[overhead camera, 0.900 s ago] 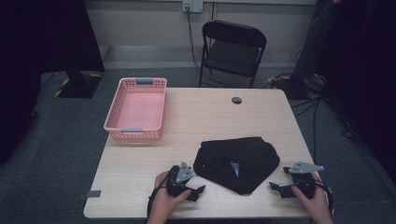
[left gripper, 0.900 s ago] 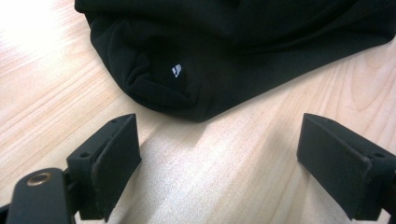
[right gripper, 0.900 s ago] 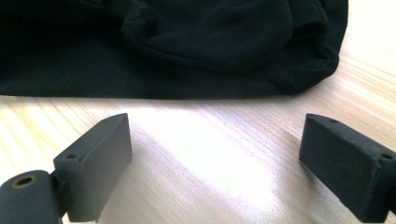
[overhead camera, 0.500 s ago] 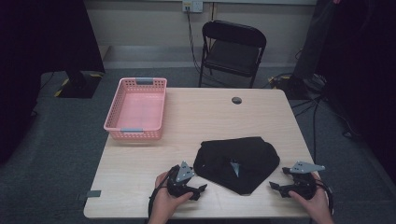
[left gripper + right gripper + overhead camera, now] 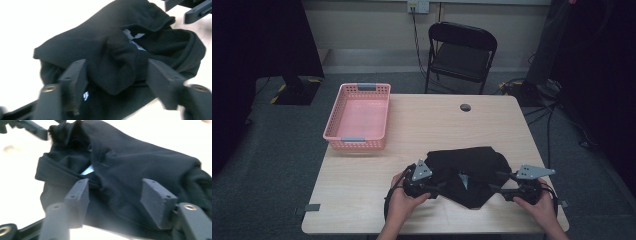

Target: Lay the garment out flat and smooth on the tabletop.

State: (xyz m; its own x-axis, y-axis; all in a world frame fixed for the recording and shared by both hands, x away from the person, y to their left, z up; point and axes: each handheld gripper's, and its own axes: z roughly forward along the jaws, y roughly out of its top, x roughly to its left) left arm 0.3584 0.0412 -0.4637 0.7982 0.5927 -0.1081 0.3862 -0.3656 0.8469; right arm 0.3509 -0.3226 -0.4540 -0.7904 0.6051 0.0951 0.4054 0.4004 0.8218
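Note:
A crumpled black garment (image 5: 469, 172) lies on the near half of the wooden table (image 5: 432, 125). A small white label (image 5: 132, 35) shows among its folds. My left gripper (image 5: 443, 187) is at the garment's left edge, open, with a fold of the garment (image 5: 117, 67) lying between its jaws. My right gripper (image 5: 496, 191) is at the garment's right edge, also open, its jaws spread over the cloth (image 5: 120, 175). A hand holds each gripper at the table's front edge.
A pink plastic basket (image 5: 358, 116) stands at the table's left edge, with nothing in it. A small dark round object (image 5: 465, 107) lies near the far edge. A black folding chair (image 5: 460, 55) stands behind the table. Cables run across the floor on the right.
Both grippers have moved inward toward the garment, the right one more noticeably. The garment has kept its shape and place.

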